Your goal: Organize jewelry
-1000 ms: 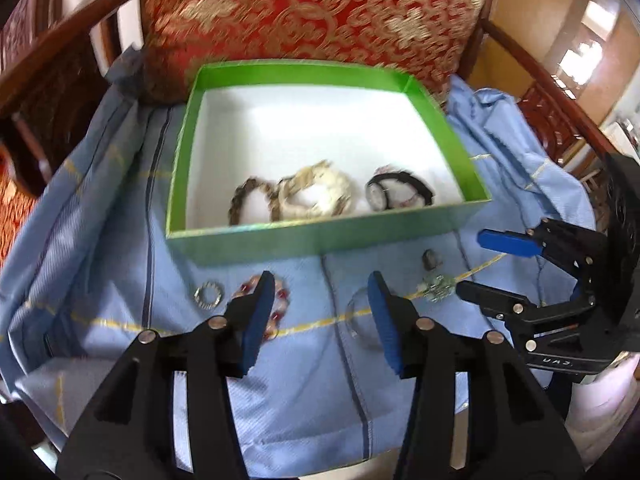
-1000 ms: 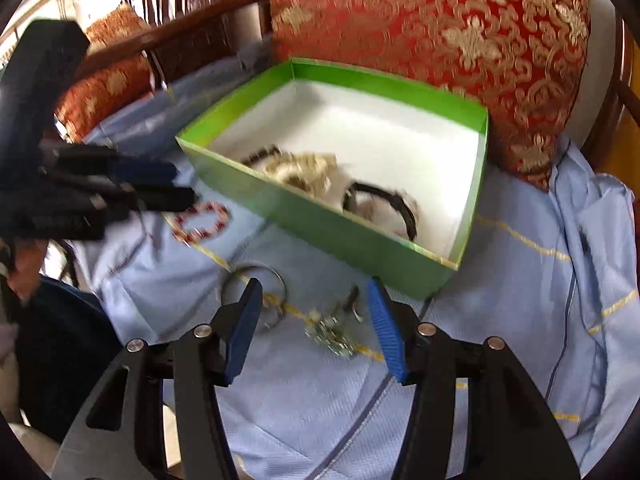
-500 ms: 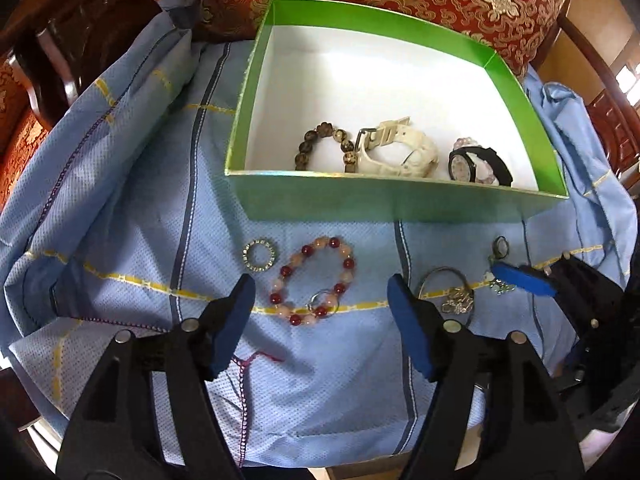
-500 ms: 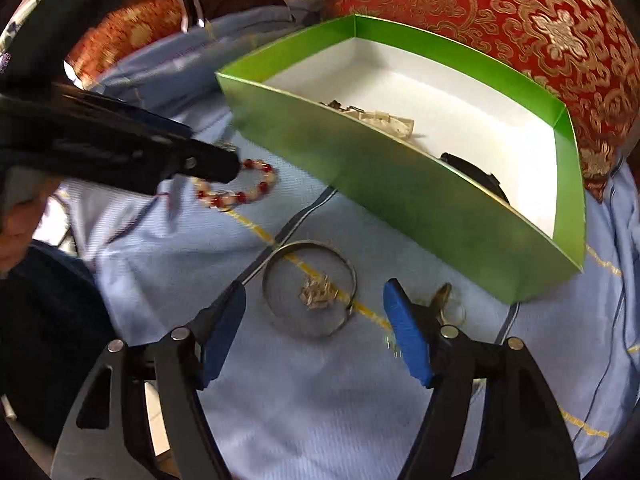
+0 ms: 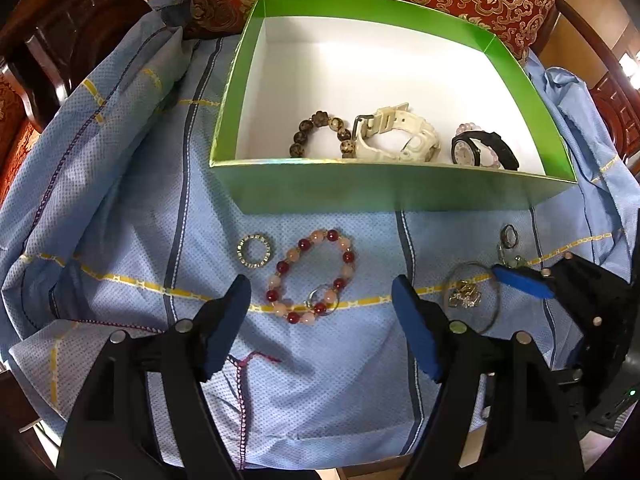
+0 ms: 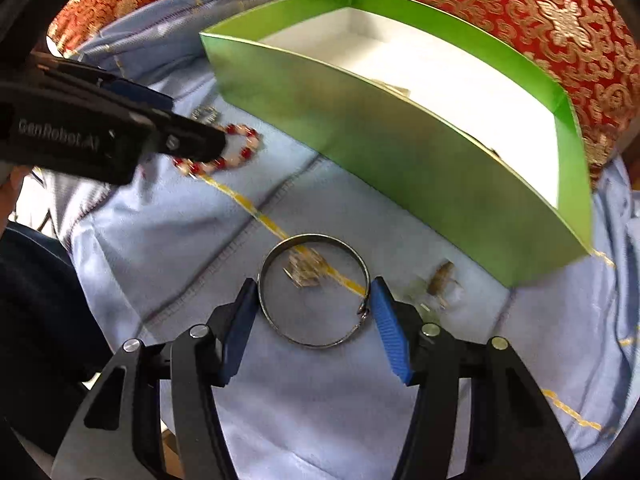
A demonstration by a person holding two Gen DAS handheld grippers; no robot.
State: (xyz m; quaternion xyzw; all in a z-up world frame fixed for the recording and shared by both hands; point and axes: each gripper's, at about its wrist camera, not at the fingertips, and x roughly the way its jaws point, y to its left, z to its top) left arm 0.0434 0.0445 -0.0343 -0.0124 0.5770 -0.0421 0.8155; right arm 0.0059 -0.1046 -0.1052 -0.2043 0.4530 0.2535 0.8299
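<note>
Here the green box [image 5: 392, 196], holding 2 watches and a brown bead bracelet [image 5: 322, 136], stands behind the red bead bracelet [image 5: 310, 276]. Right gripper [image 6: 312, 312] straddles the silver bangle [image 6: 314, 290], pads spread; left gripper [image 5: 320, 320] gapes, empty.

There is one green box [image 5: 392, 196], and inside it lie two watches, one white [image 5: 396, 140] and one black [image 5: 484, 150], and one brown bead bracelet [image 5: 322, 132]. On the blue cloth [image 5: 120, 208] lie one red bead bracelet [image 5: 312, 276], one sparkling ring [image 5: 255, 251] and one thin metal bangle [image 6: 314, 290].
</note>
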